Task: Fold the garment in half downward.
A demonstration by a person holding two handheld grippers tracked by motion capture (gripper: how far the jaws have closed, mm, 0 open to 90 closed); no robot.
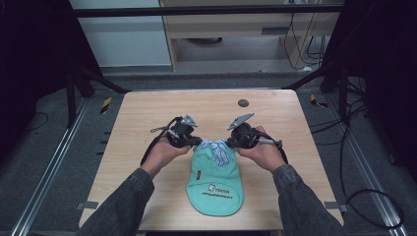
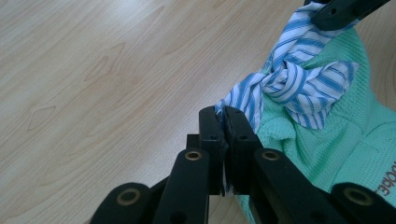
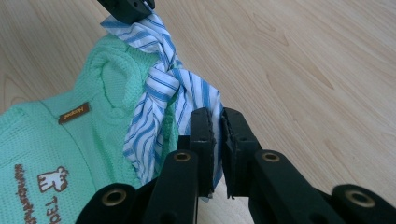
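Nearest you, the mint-green waffle-knit garment with a printed logo [image 1: 215, 182] lies flat on the pale wood-grain tabletop [image 1: 147, 113], its hem toward your side and its far end between your hands. At that far end the two blue-and-white striped fabric ties [image 1: 217, 148] are crossed into one loose knot [image 2: 285, 80], judged half-tied and not yet snug. Your left gripper [image 1: 196, 142] has its jaws closed on the tip of one striped tail [image 2: 236, 100]; your right gripper [image 1: 231, 143] has its jaws pinched on the other tail [image 3: 205, 100], though a narrow gap shows between the pads there, so the hold looks lighter. To tighten well, draw both tails apart evenly and low over the tabletop, so the knot seats centred on the garment's edge instead of sliding to one side. Watch the right-hand grip: thin cloth may slip. Keep the pull gentle; the knit will bunch and lift if dragged. Beyond, a small dark round disc [image 1: 243, 103] sits near the far edge, well apart.
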